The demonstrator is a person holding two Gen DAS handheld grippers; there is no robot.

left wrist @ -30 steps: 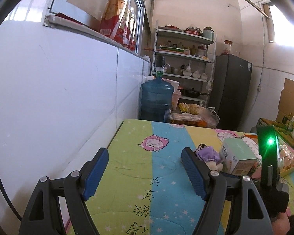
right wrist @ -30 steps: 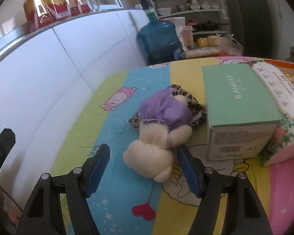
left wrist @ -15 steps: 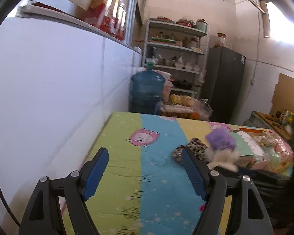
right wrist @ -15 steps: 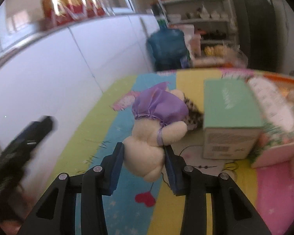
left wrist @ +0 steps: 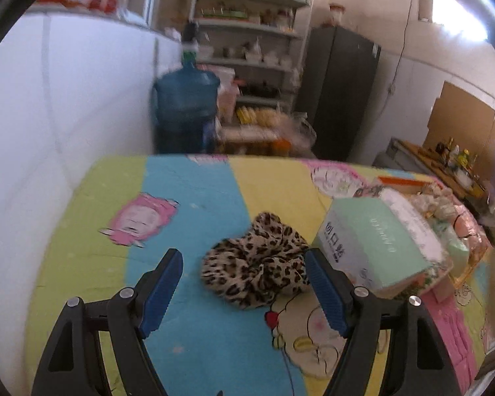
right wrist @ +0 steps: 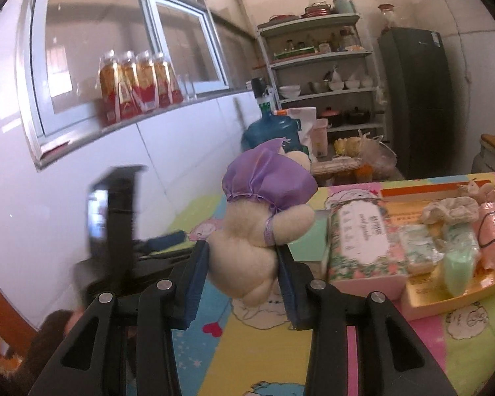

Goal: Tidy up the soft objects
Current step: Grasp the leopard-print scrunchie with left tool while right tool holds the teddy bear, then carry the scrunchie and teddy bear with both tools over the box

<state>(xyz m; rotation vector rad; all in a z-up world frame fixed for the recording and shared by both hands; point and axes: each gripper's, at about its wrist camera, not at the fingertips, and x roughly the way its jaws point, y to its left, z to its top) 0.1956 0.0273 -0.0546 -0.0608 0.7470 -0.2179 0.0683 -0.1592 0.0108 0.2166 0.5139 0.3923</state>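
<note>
The right tongs (right wrist: 244, 279) are clenched on a cream plush toy (right wrist: 247, 250) in a purple cap, held up off the counter (right wrist: 462, 346) at the centre of the frame. To its right, a floral tissue pack (right wrist: 359, 241) stands beside a tray (right wrist: 452, 293) of soft packets. The left tongs (left wrist: 244, 288) are released, their blue pads spread wide at the bottom of the frame, with a leopard-print scrunchie (left wrist: 257, 270) lying on the cartoon-print cloth just ahead between them. A mint-green box (left wrist: 379, 241) sits just right of the scrunchie
</note>
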